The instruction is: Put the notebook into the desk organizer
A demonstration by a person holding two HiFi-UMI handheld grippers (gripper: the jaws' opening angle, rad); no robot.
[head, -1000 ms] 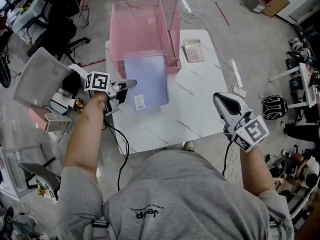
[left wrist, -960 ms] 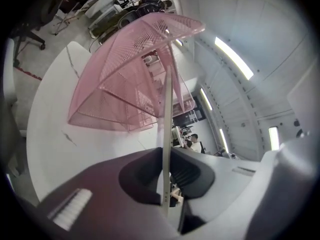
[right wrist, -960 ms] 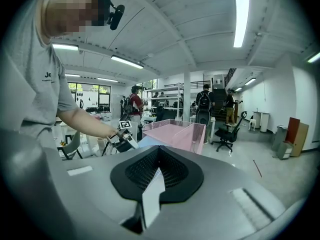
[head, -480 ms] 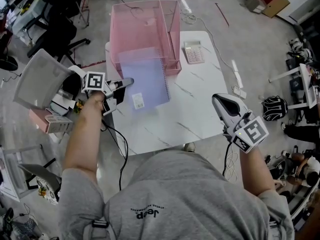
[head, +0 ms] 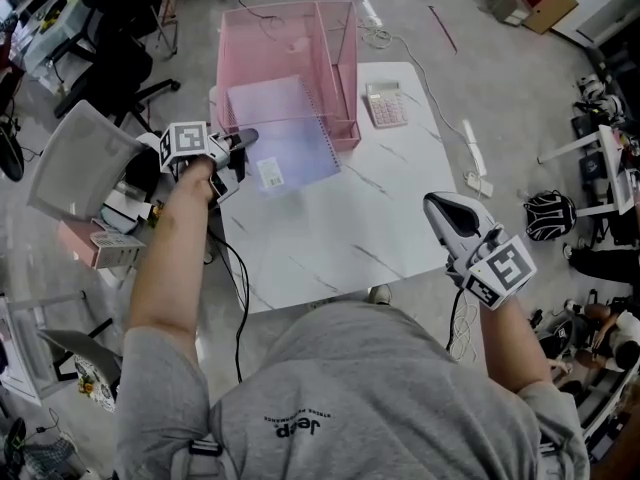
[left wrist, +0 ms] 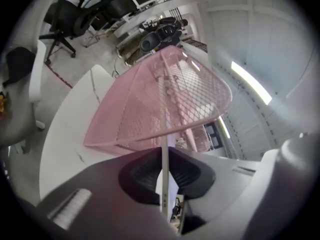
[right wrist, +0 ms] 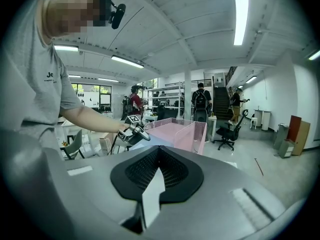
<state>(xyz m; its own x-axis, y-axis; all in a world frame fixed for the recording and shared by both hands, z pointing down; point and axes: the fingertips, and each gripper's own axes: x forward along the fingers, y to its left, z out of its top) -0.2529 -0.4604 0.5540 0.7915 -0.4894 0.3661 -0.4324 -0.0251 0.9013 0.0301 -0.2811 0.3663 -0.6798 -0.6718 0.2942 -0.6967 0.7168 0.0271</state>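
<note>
1. Holding the notebook by its left edge, the left gripper is clenched on it. The notebook is off the white table and tilted.
2. In the left gripper view, the notebook shows edge-on as a thin pale strip. It is pinched between the dark pads of the left gripper.
3. The notebook cover is lavender. It has a spiral binding along its right edge and a small white label near the corner closest to the person.
4. The pink mesh desk organizer stands at the far end of the table. It has a wide compartment on the left and a narrow one on the right.
5. The far part of the notebook overlaps the front of the wide compartment in the head view. Whether it is already past the rim cannot be told.
6. From the left gripper view, the organizer fills the middle, just beyond the jaws.
7. A calculator lies on the table just to the right of the organizer.
8. The right gripper is off the table's right edge, well away from the notebook.
9. In its own view, the right gripper has its jaws closed together with nothing between them. The organizer and the left gripper show beyond it.
</note>
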